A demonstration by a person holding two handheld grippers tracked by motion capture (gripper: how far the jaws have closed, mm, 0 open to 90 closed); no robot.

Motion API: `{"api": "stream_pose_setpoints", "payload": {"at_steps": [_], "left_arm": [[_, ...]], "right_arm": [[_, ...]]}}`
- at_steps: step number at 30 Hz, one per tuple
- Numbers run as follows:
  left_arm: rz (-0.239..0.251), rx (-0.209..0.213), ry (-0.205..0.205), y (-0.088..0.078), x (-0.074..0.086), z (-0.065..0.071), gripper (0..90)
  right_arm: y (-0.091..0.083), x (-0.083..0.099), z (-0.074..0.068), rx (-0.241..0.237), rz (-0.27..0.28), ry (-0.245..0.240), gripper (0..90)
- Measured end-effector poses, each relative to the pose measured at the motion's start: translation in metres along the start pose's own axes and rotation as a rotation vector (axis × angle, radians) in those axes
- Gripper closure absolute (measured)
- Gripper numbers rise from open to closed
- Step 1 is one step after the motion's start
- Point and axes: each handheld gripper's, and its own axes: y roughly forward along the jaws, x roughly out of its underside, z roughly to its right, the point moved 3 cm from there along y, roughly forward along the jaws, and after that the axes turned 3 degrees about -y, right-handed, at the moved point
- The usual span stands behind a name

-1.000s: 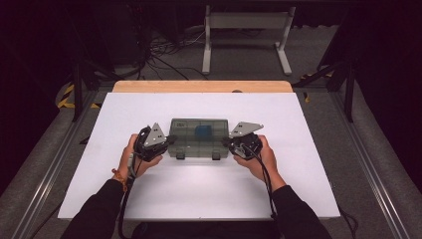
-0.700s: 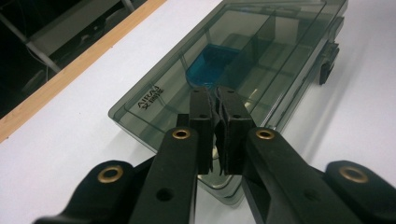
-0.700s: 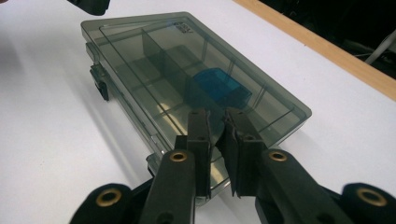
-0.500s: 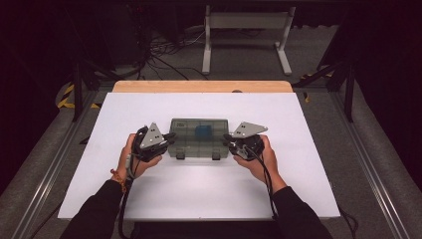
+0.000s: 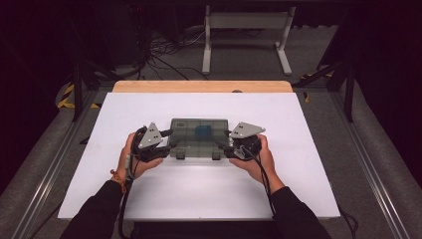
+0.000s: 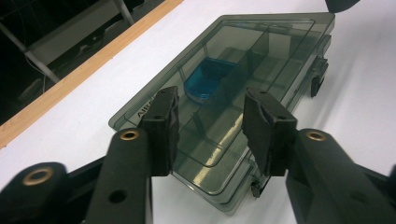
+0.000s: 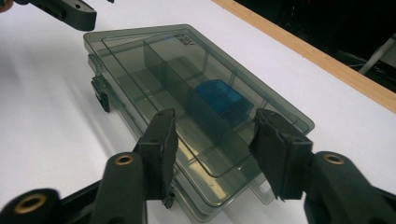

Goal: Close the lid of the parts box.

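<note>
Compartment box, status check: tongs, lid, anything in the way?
Left tongs and right tongs open, one at each end of the smoky compartment box. Lid down, blue item inside. White table around it bare.

Near end of smoky lidded box behind left gripper's fingers, embossed lid lettering half covered and unreadable, blue item inside blurred by tinted lid, forearms cut at 6 o'clock edge, high view.
</note>
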Motion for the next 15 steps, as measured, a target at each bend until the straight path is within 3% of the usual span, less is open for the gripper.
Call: {"api": "stream_pose_setpoints", "payload": {"at_steps": [12, 13, 15], "left_arm": [[0.012, -0.032, -0.036, 0.0017, 0.0011, -0.0009, 30.3], [0.015, -0.028, -0.038, 0.0022, 0.0011, -0.0003, 26.6], [0.019, -0.036, -0.039, 0.0028, 0.0008, 0.0001, 23.5]], "right_arm": [[0.0017, 0.0003, 0.0045, 0.043, 0.016, 0.028, 26.8], [0.0028, 0.0007, 0.0049, 0.061, 0.008, 0.028, 20.6], [0.0037, 0.0009, 0.0052, 0.07, 0.009, 0.035, 16.7]]}}
